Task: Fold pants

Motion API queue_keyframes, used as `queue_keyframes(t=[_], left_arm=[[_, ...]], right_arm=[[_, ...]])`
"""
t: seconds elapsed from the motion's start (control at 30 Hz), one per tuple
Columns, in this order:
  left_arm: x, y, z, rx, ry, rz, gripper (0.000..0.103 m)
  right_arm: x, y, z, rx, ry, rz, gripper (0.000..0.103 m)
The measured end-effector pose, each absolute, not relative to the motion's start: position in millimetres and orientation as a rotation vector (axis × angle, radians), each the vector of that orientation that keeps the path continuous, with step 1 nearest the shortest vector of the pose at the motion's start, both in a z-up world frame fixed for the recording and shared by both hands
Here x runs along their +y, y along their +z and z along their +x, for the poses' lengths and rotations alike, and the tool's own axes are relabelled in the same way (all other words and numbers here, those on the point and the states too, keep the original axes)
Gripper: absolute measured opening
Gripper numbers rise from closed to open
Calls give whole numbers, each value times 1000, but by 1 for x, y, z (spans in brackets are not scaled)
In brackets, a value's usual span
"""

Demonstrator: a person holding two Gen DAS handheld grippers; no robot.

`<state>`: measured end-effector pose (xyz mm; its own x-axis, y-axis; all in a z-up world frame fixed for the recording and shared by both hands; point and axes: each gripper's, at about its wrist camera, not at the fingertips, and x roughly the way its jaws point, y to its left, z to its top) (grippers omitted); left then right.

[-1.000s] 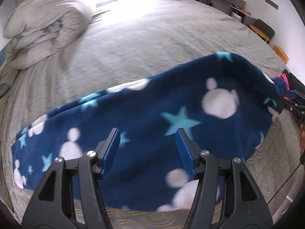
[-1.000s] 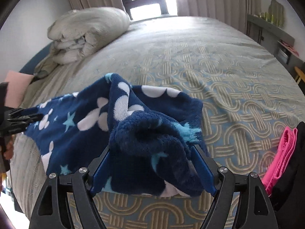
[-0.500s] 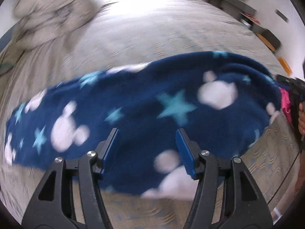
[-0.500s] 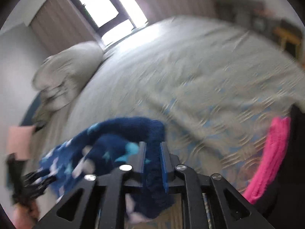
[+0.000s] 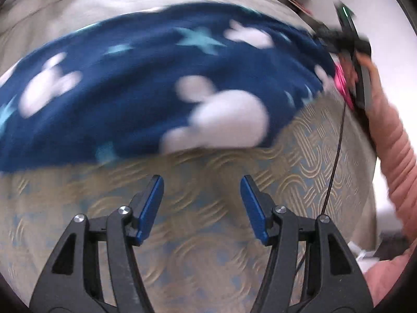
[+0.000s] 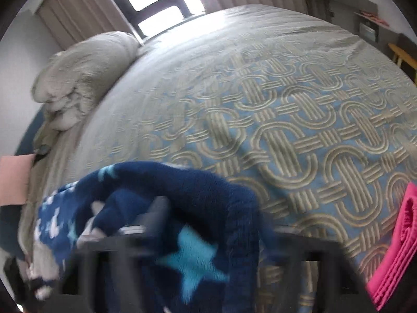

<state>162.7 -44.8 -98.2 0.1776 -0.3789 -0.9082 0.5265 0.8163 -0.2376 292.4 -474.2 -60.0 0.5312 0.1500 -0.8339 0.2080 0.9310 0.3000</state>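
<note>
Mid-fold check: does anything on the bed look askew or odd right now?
Yes. The navy fleece pants with white and turquoise stars are bunched and draped over the right gripper, hiding its fingers, rather than lying flat. The left gripper hovers open over the bare patterned bedspread.

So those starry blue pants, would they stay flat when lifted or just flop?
Probably flop: the pants drape in soft folds over the right tongs. The fuzzy fleece likely grips rather than slips. They look light and sag across the bedspread.
</note>
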Motion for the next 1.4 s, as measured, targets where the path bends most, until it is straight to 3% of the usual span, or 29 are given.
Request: queue_keyframes(t=[0.27, 0.67, 0.83, 0.93, 1.07, 1.2, 1.27, 1.3, 1.33, 1.4], left_arm=[[-100, -70, 176, 1052, -730, 184, 63], [-96, -104, 193, 1125, -770, 124, 63], [-98, -90, 179, 1103, -906, 97, 55], [-104, -87, 172, 1091, -953, 114, 55], [-111, -101, 176, 1116, -888, 162, 55], [-104, -101, 183, 1124, -866, 137, 55], [-108, -101, 187, 1131, -859, 126, 55], [-111, -103, 190, 1138, -852, 120, 55], [-115, -106, 192, 1151, -856, 114, 55], [-122, -110, 190, 1177, -890, 108, 55]], right_arm=[[-474, -34, 272, 928, -62, 396, 19], [-476, -6, 264, 799, -46, 442, 19], [-480, 10, 259, 746, -47, 450, 19], [-491, 3, 270, 768, -98, 448, 19], [-503, -38, 298, 941, -146, 455, 20], [-510, -62, 295, 1001, -95, 522, 30], [-513, -63, 286, 987, -60, 547, 61], [-514, -64, 283, 976, -51, 551, 68], [-514, -63, 279, 961, -43, 546, 71], [-511, -64, 281, 982, -51, 500, 69]])
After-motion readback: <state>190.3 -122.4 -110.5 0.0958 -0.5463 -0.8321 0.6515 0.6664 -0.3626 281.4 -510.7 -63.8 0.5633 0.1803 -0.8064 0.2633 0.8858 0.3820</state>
